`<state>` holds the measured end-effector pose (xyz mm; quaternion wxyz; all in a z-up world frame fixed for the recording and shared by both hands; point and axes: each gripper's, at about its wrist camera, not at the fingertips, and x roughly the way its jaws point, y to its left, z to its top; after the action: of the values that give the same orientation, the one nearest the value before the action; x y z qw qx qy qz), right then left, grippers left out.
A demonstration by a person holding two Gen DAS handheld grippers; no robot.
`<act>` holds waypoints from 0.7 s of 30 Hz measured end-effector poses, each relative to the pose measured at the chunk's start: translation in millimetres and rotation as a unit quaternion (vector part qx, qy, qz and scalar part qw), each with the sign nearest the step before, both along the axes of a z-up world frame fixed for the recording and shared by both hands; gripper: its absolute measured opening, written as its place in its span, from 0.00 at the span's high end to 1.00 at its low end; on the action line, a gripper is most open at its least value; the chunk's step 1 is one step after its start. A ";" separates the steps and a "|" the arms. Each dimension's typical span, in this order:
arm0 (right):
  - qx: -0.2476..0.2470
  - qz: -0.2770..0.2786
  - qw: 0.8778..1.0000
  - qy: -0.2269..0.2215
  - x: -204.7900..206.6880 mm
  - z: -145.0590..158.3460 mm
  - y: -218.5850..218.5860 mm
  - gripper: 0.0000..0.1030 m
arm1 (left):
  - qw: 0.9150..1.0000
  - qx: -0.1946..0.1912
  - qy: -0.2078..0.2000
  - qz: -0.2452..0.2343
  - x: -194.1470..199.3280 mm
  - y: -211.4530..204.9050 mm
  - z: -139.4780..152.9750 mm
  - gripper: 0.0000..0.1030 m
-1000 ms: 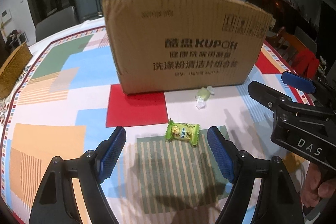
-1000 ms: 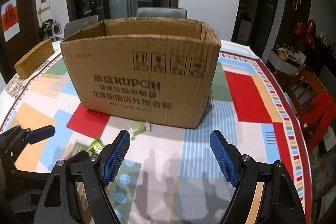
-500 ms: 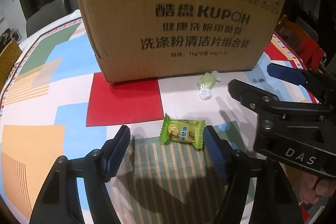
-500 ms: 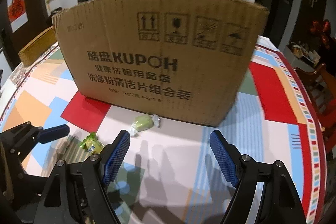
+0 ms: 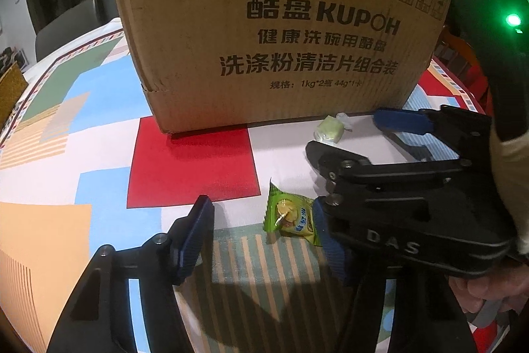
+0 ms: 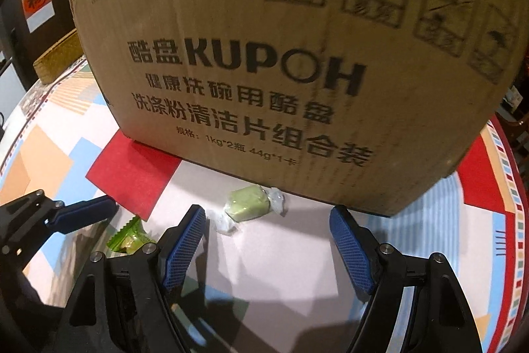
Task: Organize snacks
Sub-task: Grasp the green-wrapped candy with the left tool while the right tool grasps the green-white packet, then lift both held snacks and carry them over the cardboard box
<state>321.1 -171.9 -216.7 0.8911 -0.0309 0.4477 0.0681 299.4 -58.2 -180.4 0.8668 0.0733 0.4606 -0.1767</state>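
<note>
Large cardboard box point(image 5: 274, 32), printed KUPOH with handling symbols, is standing upright on the bench point(image 5: 59, 154) and filling most of both views, blocking the far side of the room. Pale green wrapped candy point(image 6: 246, 202) is lying just beside the box's near bottom edge, ahead of the right tongs point(image 6: 267, 250), nearer their left pad; those jaws are standing wide and have just been closing a little, nothing between the pads yet. Green snack packet point(image 5: 291, 215) is lying flat on the striped patch of the cloth, between the left tongs' point(image 5: 261, 230) pads, its right end at or against the right-hand pad, the left pad well clear of it; these jaws have just been narrowing, about half open, not pressing it from both sides. Right tongs' black frame is crossing over the left view, hiding part of that pad. A hand point(image 5: 489, 286) is gripping the handle at lower right. Bench cloth is showing red, blue, orange and green blocks with a striped border. A woven basket point(image 6: 59, 58) is sitting at the far left edge. Room behind is dim, dark doors, a red paper sign point(image 6: 36, 0) on one.
</note>
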 end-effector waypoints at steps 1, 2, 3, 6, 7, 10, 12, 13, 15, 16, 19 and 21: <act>0.000 0.001 1.000 0.002 1.0 -1.8 1.4 0.29 | 1.000 0.000 -0.001 0.000 -0.2 1.1 0.2 0.43; 0.000 0.000 1.000 0.001 1.4 -2.6 2.4 0.29 | 1.000 0.000 -0.002 0.001 -0.3 2.5 0.4 0.44; 0.000 -0.001 1.000 -0.001 1.6 -2.6 3.0 0.29 | 1.000 -0.001 -0.002 0.002 -0.8 3.0 0.8 0.46; 0.002 -0.004 1.000 -0.003 1.0 -3.2 6.9 0.31 | 1.000 -0.003 -0.004 0.004 -1.7 5.9 1.7 0.53; 0.002 -0.005 1.000 -0.005 -0.2 -3.1 7.1 0.34 | 1.000 -0.004 -0.004 0.003 -2.1 6.6 2.1 0.57; 0.002 -0.001 1.000 -0.006 0.1 0.1 15.9 0.46 | 1.000 -0.005 -0.006 0.001 -2.9 9.5 3.7 0.65; 0.002 0.003 1.000 -0.006 -0.8 1.9 20.7 0.60 | 1.000 -0.007 -0.004 0.001 -3.1 10.1 4.5 0.70; 0.003 0.005 1.000 -0.006 -1.2 2.8 23.5 0.62 | 1.000 -0.008 -0.004 0.001 -3.1 10.4 4.8 0.74; 0.005 0.006 1.000 -0.005 -2.2 3.9 28.5 0.67 | 1.000 -0.009 -0.002 0.000 -3.9 11.5 6.0 0.78; 0.006 0.007 1.000 -0.005 -2.5 4.0 32.4 0.68 | 1.000 -0.009 -0.002 0.000 -4.3 12.1 6.3 0.78; 0.006 0.007 1.000 -0.006 -5.1 5.2 34.9 0.70 | 1.000 -0.008 -0.002 0.000 -5.7 13.5 7.5 0.79; 0.007 0.005 1.000 -0.006 -8.6 7.6 32.3 0.70 | 1.000 -0.006 -0.002 0.001 -6.1 12.1 8.1 0.80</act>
<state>312.6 -139.6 -209.1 0.8937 -0.0271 0.4414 0.0754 293.3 -46.1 -172.3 0.8683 0.0684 0.4579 -0.1782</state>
